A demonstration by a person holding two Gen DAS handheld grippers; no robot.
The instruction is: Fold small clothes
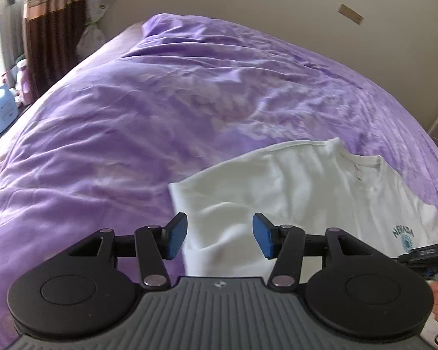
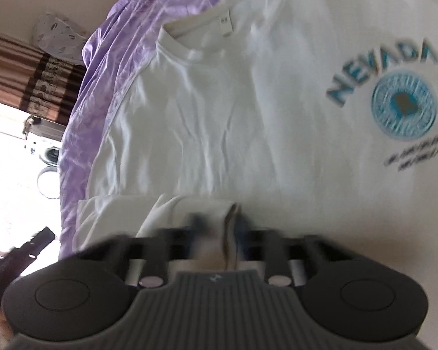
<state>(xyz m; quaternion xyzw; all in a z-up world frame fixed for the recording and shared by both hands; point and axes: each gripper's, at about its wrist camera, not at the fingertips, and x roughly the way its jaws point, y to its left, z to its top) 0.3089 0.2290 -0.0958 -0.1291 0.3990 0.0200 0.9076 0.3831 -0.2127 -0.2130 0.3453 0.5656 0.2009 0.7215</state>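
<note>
A white T-shirt (image 1: 300, 192) with a teal NEVADA print (image 2: 388, 87) lies on the purple bedspread (image 1: 160, 102). Its left side is folded over the body. My left gripper (image 1: 220, 234) is open and empty, held just above the shirt's folded left edge. My right gripper (image 2: 219, 227) is blurred by motion; its blue pads stand close together with white shirt fabric (image 2: 207, 210) pinched between them, low over the shirt (image 2: 219, 102). The right gripper's body also shows at the right edge of the left wrist view (image 1: 429, 255).
The purple bedspread covers the bed, with a wall (image 1: 248, 0) behind it. Brown curtains (image 1: 52, 14) and bottles (image 1: 3, 108) stand beyond the bed's left side. A washing machine (image 2: 49, 154) is in the bright area past the bed edge.
</note>
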